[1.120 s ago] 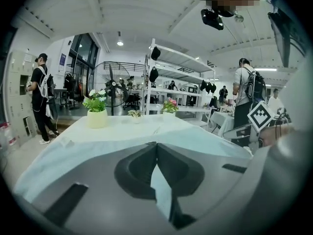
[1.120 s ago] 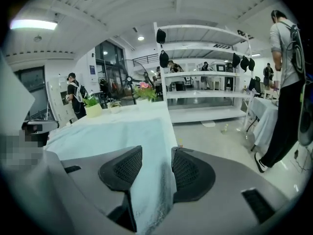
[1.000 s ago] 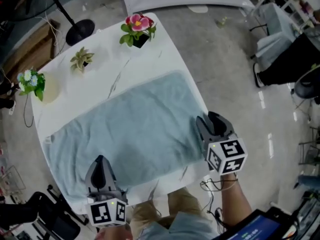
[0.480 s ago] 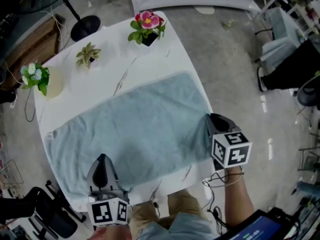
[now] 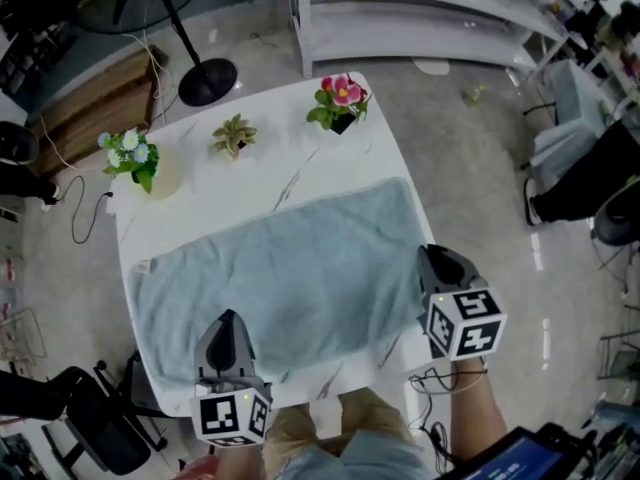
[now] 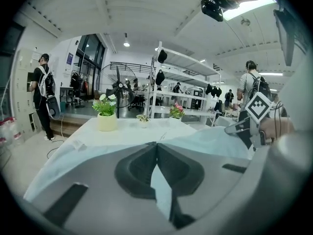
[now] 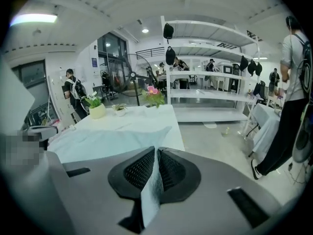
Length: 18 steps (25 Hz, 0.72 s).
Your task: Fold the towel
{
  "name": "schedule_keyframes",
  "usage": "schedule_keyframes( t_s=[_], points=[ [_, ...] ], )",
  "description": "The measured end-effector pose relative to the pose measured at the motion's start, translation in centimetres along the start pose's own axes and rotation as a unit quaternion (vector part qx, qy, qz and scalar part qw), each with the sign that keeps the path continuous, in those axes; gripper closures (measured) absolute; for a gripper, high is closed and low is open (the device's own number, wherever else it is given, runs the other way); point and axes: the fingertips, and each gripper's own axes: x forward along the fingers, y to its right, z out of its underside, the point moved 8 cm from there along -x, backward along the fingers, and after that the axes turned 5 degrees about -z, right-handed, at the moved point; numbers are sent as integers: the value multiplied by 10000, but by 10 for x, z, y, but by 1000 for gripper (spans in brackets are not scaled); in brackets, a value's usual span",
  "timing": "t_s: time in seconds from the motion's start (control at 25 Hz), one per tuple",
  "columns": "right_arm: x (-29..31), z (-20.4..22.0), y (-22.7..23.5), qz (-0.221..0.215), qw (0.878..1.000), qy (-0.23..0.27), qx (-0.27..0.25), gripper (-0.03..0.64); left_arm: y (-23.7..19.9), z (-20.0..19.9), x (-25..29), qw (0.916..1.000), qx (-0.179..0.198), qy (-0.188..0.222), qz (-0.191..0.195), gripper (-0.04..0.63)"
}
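- Two near corners of the towel [image 5: 290,268] are clamped: left tongs [image 5: 227,321] at 7 o'clock, right tongs [image 5: 433,255], jaws just closing on it, at 4 o'clock.
- The right tongs' thin bite could slip on lifting.

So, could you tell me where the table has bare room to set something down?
The widest bare strip of table runs between the towel and the white flowers, green plant and pink flowers, crowding the far side. A thin sliver shows between the left tongs and right tongs; the towel covers the rest.
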Motion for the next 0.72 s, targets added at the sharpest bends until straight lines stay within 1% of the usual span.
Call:
schedule_keyframes(
  t_s=[0.36, 0.72],
  points=[
    [-19, -45, -65, -226, 9984, 302, -412, 580, -23, -15, -27, 9997, -131, 200, 11, 591],
    [-14, -67, -124, -371, 9954, 477, -741, 580, -60, -19, -47, 9987, -261, 412, -117, 591]
  ],
)
